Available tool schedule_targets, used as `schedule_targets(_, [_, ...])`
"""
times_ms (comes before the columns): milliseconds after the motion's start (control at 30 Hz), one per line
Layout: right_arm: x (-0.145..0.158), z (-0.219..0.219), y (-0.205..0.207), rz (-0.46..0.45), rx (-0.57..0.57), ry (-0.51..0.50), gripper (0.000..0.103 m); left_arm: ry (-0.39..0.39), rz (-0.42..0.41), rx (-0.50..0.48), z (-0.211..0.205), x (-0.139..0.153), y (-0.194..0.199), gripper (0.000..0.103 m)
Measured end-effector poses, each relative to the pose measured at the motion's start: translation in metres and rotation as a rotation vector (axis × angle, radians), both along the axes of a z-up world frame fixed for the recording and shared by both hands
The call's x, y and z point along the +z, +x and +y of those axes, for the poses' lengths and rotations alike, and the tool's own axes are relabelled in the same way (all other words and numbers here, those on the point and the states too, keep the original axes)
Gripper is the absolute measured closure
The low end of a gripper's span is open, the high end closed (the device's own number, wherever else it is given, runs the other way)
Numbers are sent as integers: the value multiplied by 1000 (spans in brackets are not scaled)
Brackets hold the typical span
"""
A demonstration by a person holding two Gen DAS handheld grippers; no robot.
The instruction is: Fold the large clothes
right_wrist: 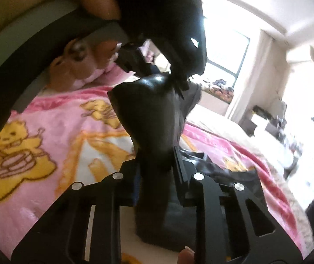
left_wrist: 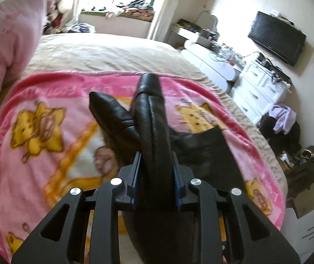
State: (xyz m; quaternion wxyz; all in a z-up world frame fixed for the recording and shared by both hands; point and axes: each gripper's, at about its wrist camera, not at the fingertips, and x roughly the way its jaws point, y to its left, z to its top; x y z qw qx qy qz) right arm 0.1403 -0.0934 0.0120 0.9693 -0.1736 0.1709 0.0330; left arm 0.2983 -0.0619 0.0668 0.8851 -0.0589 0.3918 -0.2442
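A black leather garment (left_wrist: 152,118) is lifted above a pink cartoon blanket (left_wrist: 47,132) on the bed. My left gripper (left_wrist: 156,165) is shut on a thick fold of the garment, which sticks up between the fingers. More of it hangs to the right (left_wrist: 203,151). In the right wrist view my right gripper (right_wrist: 156,158) is shut on another fold of the same garment (right_wrist: 148,114), held above the blanket (right_wrist: 47,136). The left gripper (right_wrist: 135,59) and the hand holding it show just above, with garment draped from it.
A pink duvet (left_wrist: 9,44) is bunched at the bed's left. A beige bedspread (left_wrist: 113,55) covers the far bed. White drawers (left_wrist: 258,88), a desk and a wall TV (left_wrist: 276,37) line the right wall. Clothes lie piled on the floor (left_wrist: 284,129).
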Motion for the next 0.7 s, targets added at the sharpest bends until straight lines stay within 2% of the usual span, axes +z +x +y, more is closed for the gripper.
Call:
schedule_targets(200, [1, -64, -7, 45, -77, 176, 87, -18, 19, -76, -66, 7, 3, 77])
schedule_targets(400, [-26, -126, -9, 140, -166, 484, 87, -22, 74, -144, -125, -11, 8, 77])
schedule_targets(500, [-47, -162, -11, 215, -215, 715, 87, -98, 105, -158, -131, -14, 10, 77])
schedule_targets(533, [-61, -179, -11, 255, -237, 833, 87, -120, 95, -157, -128, -12, 9, 76])
schedule_targets(567, [-69, -190, -15, 282, -245, 900, 87, -127, 81, -152, -126, -10, 6, 71])
schedule_targets(667, [-91, -205, -17, 328, -244, 1061, 85, -82, 21, -91, -110, -11, 4, 60])
schedule_targets(700, [-93, -207, -19, 333, -238, 1091, 83, -27, 7, -47, -101, -20, 7, 59])
